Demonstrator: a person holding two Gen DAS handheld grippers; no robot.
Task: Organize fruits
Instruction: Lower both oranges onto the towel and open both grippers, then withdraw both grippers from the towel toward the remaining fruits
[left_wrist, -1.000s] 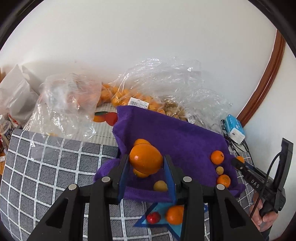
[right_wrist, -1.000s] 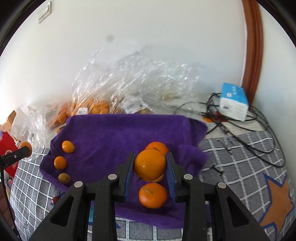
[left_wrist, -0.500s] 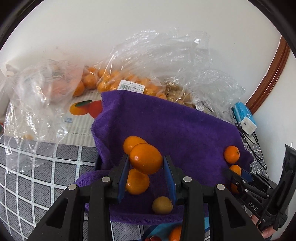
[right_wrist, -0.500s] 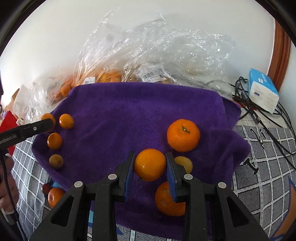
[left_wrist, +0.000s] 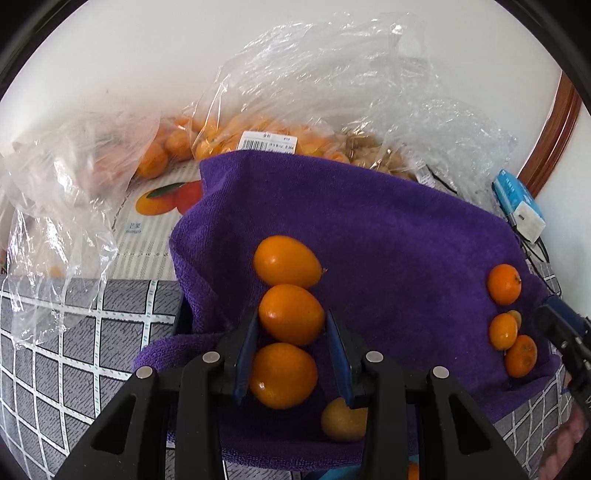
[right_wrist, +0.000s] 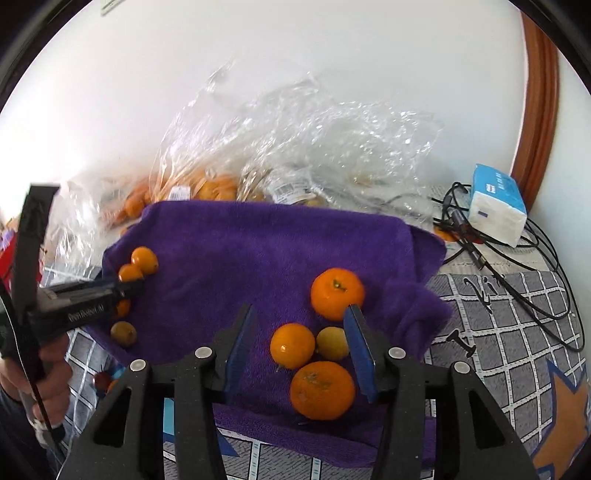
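A purple towel (left_wrist: 388, 229) (right_wrist: 266, 251) lies on the checked cover. My left gripper (left_wrist: 291, 325) is shut on a small oval orange fruit (left_wrist: 291, 314), between two like fruits (left_wrist: 286, 262) (left_wrist: 282, 374); a yellowish fruit (left_wrist: 341, 421) lies below. My right gripper (right_wrist: 299, 339) is open over a small orange (right_wrist: 291, 345) on the towel, beside a yellow fruit (right_wrist: 332, 343), a larger orange (right_wrist: 321, 389) and another orange (right_wrist: 337, 293). In the right wrist view the left gripper (right_wrist: 122, 290) is at the towel's left edge.
Clear plastic bags of oranges (left_wrist: 258, 136) (right_wrist: 295, 147) lie behind the towel by the white wall. A blue-white tissue pack (right_wrist: 496, 205) and black cables (right_wrist: 517, 258) are at the right. A fruit-printed box (left_wrist: 159, 206) is at the left.
My right gripper has opened and let go of its small orange, which now lies on the towel. My left gripper has come lower and closer to the towel, still holding its fruit.
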